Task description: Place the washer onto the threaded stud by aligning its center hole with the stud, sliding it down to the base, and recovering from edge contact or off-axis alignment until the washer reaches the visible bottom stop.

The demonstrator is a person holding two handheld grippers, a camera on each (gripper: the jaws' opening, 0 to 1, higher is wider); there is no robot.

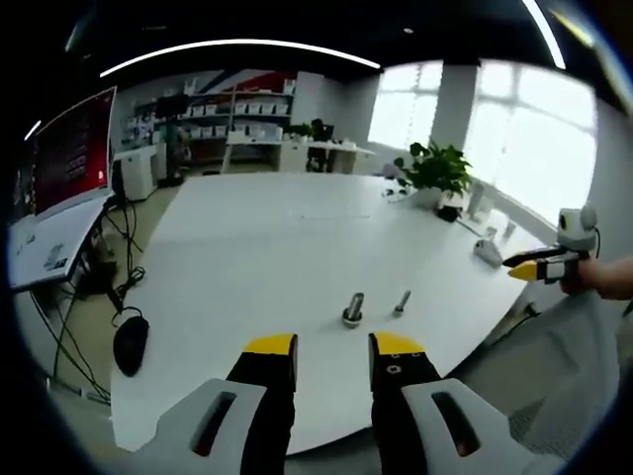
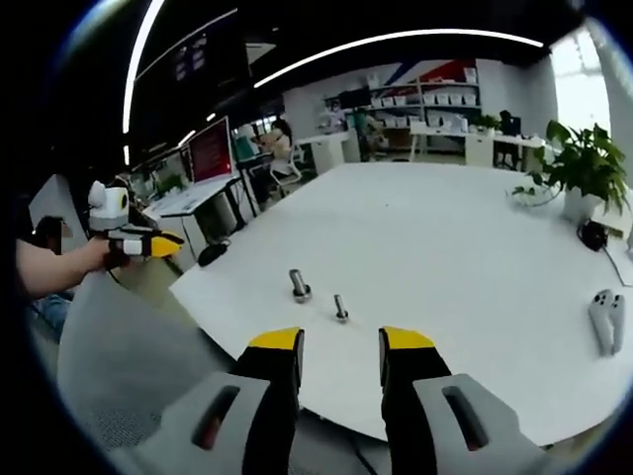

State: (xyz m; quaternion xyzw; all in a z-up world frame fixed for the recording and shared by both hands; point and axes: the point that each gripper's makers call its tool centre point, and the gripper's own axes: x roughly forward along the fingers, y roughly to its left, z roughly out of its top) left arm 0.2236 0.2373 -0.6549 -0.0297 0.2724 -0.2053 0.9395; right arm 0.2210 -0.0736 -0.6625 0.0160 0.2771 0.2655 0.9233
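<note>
Pre-grasp: both grippers' fingers (image 1: pixel 332 346) (image 2: pixel 340 341) open & empty above tabletop (image 1: pixel 257 247); you need to reach for the washer near studs (image 1: pixel 353 309), can't spot it

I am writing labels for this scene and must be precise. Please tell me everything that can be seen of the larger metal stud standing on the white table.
The larger stud is a short grey metal piece standing upright on the white table, near the edge closest to the person. Its base looks wider than its shaft, like a nut or collar; whether a washer sits there is too small to tell. A thinner bolt stands beside it, apart. Nothing else touches the stud; both grippers are held back from it.
</note>
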